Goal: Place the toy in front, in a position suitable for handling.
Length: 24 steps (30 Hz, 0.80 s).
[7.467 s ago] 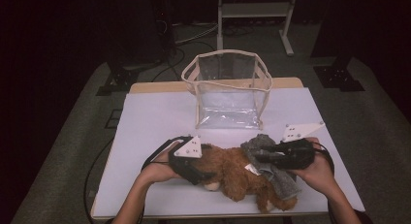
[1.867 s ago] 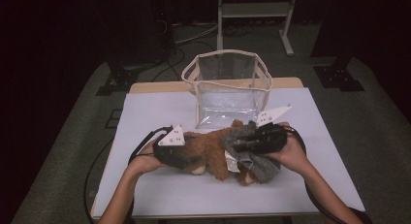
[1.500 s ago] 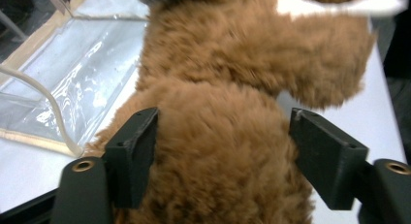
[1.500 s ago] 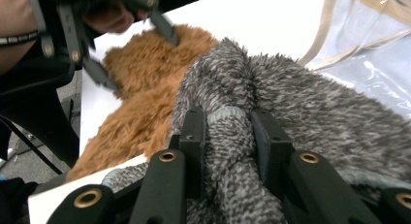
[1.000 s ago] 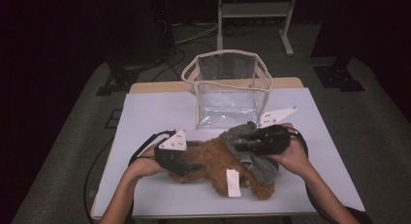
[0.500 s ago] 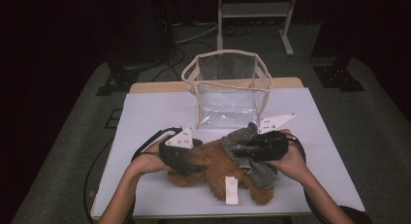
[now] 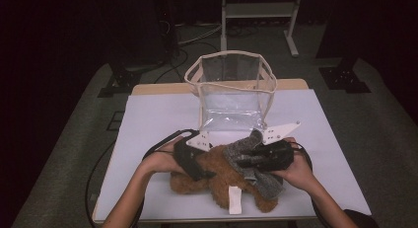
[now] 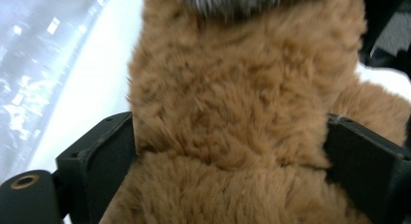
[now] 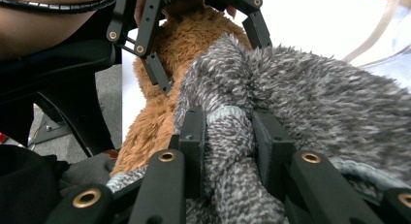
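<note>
fingers: your left gripper (image 8: 228, 151) stands wide, its jaws just been opening, 1 black pad (image 8: 104, 151) on each flank of the brown fur; whether they press on it you cannot tell. your right gripper (image 9: 228, 136) is pinched onto a fold of the grey knit garment (image 9: 310, 93).
surroundings: clear bag (image 7: 231, 90) stands upright just behind the toy on the white table (image 7: 153, 114). dark floor and a metal frame lie beyond the table.
in the way: the grey garment is draped over the toy's upper part, between your 2 grippers. your left gripper shows at the top of the right gripper view, close across the fur.
toy: brown plush toy (image 7: 217, 178) lies at the near edge of the table, a white tag (image 7: 234, 199) hanging from it toward you.
toy vs fingers: the toy's body sits between your left jaws. the garment on it is nipped between the right ones.
hands: your left hand (image 7: 160, 161) and right hand (image 7: 296, 171) flank the toy.
</note>
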Available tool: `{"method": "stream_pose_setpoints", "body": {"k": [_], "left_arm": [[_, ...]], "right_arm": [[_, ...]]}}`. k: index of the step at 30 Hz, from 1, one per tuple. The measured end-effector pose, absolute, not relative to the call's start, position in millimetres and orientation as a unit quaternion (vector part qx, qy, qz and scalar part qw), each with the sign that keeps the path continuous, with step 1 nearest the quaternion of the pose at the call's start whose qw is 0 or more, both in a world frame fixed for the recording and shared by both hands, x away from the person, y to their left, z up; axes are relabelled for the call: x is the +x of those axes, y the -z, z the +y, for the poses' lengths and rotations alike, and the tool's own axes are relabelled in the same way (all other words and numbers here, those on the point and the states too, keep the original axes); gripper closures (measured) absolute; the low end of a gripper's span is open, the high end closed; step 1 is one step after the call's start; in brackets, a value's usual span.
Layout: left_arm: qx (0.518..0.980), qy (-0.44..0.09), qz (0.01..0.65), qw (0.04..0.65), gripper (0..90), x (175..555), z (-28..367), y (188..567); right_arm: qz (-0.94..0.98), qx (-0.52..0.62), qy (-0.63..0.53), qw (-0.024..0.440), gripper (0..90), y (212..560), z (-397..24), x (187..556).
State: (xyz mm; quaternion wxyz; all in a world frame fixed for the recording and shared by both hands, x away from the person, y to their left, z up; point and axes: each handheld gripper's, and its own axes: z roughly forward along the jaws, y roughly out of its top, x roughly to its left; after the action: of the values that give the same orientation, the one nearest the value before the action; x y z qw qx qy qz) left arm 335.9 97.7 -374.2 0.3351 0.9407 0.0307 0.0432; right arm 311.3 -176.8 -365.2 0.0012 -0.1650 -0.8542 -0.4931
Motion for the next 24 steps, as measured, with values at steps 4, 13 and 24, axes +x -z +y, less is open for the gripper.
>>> {"method": "stream_pose_setpoints", "body": {"k": [4,13,24], "left_arm": [[0.946,-0.022,0.038,0.321,7.5,335,93,381],[0.940,-0.102,0.019,0.324,34.7,320,80,379],[0.916,-0.178,0.012,0.359,42.2,334,57,374]], "right_arm": [[-0.856,-0.159,0.491,0.005,68.2,366,-175,310],[-0.860,-0.165,0.484,-0.004,67.8,361,-183,312],[-0.860,-0.194,0.470,-0.031,68.2,343,-201,330]]}}
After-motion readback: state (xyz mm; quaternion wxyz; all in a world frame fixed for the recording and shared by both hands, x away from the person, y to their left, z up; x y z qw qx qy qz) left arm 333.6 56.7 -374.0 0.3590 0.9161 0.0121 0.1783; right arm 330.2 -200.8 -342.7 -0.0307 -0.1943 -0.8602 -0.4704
